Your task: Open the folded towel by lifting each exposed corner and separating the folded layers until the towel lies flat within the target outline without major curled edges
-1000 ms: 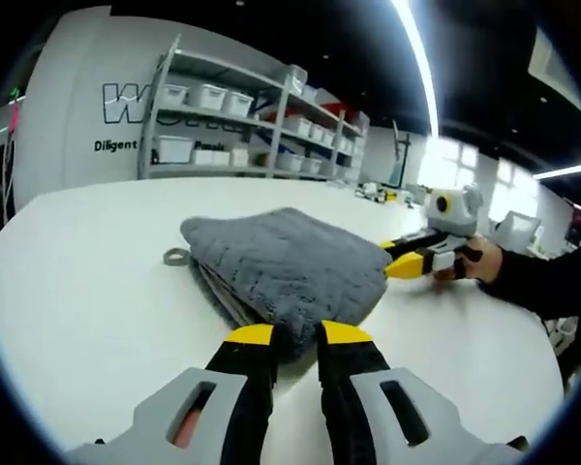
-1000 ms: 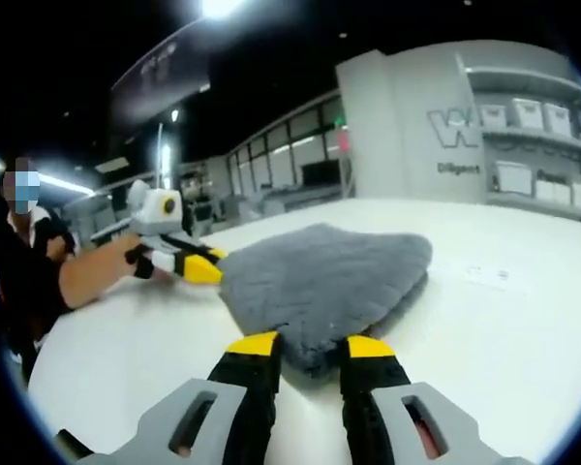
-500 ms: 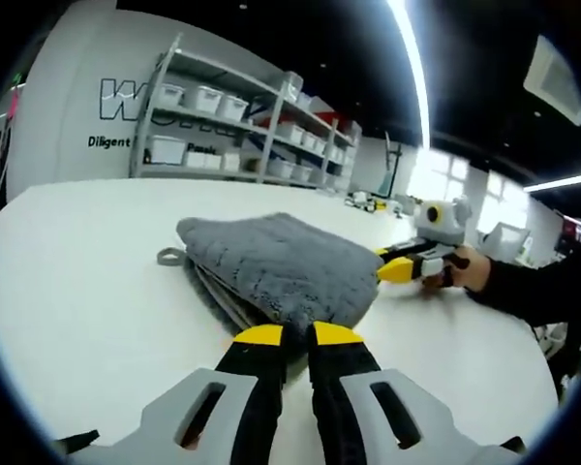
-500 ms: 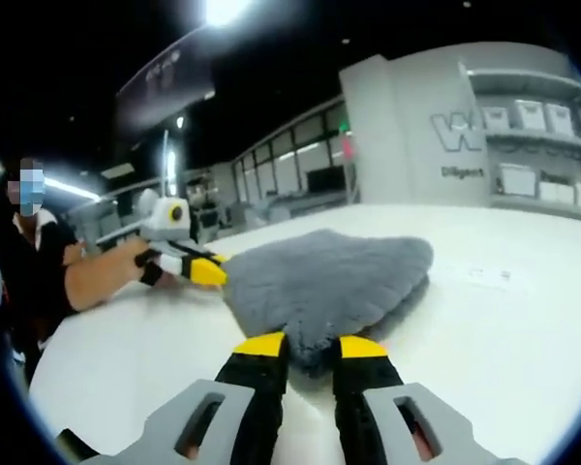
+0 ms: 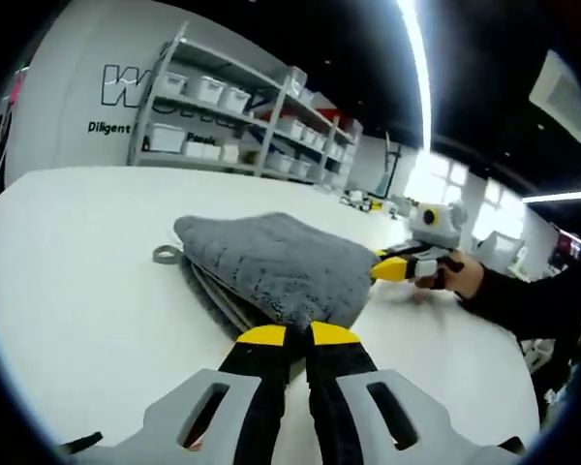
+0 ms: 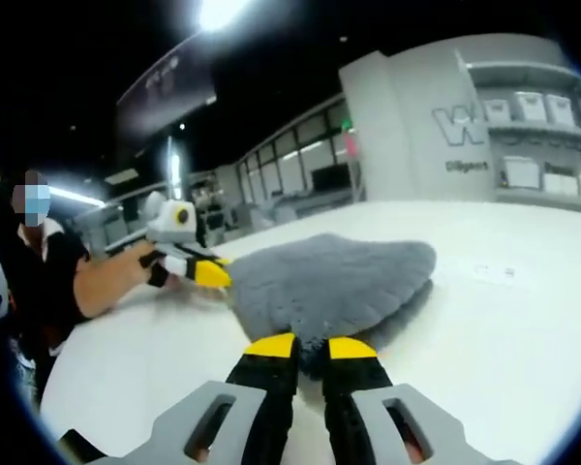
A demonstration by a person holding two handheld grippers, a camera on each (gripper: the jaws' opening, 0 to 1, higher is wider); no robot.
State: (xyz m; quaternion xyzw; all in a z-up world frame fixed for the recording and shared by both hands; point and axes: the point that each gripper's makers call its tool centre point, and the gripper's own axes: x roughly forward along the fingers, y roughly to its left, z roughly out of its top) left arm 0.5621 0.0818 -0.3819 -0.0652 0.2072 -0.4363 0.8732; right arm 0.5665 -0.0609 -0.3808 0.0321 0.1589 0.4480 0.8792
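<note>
Two grippers hold the towel (image 5: 271, 266) at neighbouring corners. The left gripper (image 5: 289, 335) has its jaws drawn together on the near corner in the left gripper view; the right gripper (image 6: 310, 346) is pinched likewise on its own corner in the right gripper view. Each gripper also appears in the other's view, at the far edge of the cloth. The towel is grey, quilted and folded into several layers, lying near the middle of the bench (image 5: 77, 262). A hanging loop (image 5: 166, 255) protrudes from its far left corner.

Risks from this position:
- The layer edges are stacked closely at each corner. How many layers each gripper holds cannot be determined. If a jaw has caught more than the top layer, lifting would likely raise the whole stack instead of separating it.
- Each grip sits at the extreme corner tip. A fast pull could probably slip the plush fabric free.
- Uneven lifting between the two sides could drag the towel across the smooth bench and leave an edge curled.

Surface: white, plain, matte. No target outline is discernible.

Room: white wall with dark lettering, shelves (image 5: 223, 116) carrying white bins, dark ceiling with strip lights (image 5: 416, 58), windows at the far end.
</note>
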